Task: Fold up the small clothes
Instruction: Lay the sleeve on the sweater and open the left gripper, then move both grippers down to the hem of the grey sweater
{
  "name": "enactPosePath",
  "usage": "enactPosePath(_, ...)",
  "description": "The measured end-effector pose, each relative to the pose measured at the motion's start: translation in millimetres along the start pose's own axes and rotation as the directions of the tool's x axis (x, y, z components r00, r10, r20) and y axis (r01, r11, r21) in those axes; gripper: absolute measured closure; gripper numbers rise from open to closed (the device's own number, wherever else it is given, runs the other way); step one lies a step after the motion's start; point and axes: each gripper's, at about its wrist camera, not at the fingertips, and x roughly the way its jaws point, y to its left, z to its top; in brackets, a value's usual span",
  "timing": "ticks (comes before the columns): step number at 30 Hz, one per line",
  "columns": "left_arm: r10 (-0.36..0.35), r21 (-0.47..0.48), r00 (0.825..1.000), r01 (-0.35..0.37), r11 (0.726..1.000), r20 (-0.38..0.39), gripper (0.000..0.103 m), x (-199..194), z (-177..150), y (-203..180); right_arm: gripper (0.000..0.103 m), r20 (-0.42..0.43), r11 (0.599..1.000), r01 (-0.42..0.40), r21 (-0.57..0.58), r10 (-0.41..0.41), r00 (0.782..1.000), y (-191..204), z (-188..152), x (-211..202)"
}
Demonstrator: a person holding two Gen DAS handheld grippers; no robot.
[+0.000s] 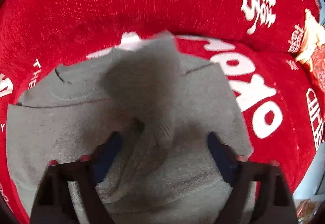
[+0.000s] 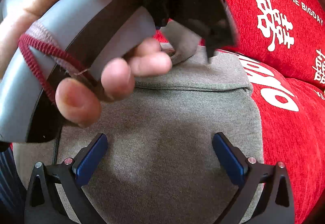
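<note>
On the red cover your grey garment lies soft and limp (light, floppy), so pinch a doubled edge; left gripper and right gripper both gape wide, holding nothing.

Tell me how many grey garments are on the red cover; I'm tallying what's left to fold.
1: a grey garment lies on the red cover, under both open grippers. Others may lie outside these close views.

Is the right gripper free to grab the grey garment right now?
Probably yes. The right gripper stands open just above the grey garment, nothing between its fingers. The left gripper, also open, and the hand holding it sit farther up the cloth.
</note>
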Motion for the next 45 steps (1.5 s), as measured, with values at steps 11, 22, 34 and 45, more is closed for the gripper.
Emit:
enactPosePath(11, -0.16, -0.094, 0.985, 0.165, 0.982, 0.061, 0.014, -18.0, 6.6, 39.9, 0.0, -0.001, 1.0, 0.002, 0.002, -0.002, 1.0, 2.4, 0.7, -0.8)
enactPosePath(22, -0.086, -0.07, 0.995, 0.083, 0.994, -0.045, 0.014, 9.5, -0.2, 36.0, 0.0, -0.001, 1.0, 0.006, -0.001, -0.006, 1.0, 3.5, 0.7, -1.9)
enactPosePath(34, -0.409, 0.045, 0.899, 0.42, 0.906, -0.159, 0.014, 6.2, 6.1, -0.9, 0.0, -0.002, 1.0, 0.004, -0.003, -0.004, 1.0, 5.2, 0.2, -3.9)
enactPosePath(45, -0.437, 0.103, 0.888, 0.453, 0.885, -0.145, 0.014, -26.7, -1.4, 7.2, 0.0, -0.006, 1.0, -0.007, 0.006, 0.007, 1.0, 2.7, 1.1, -6.7)
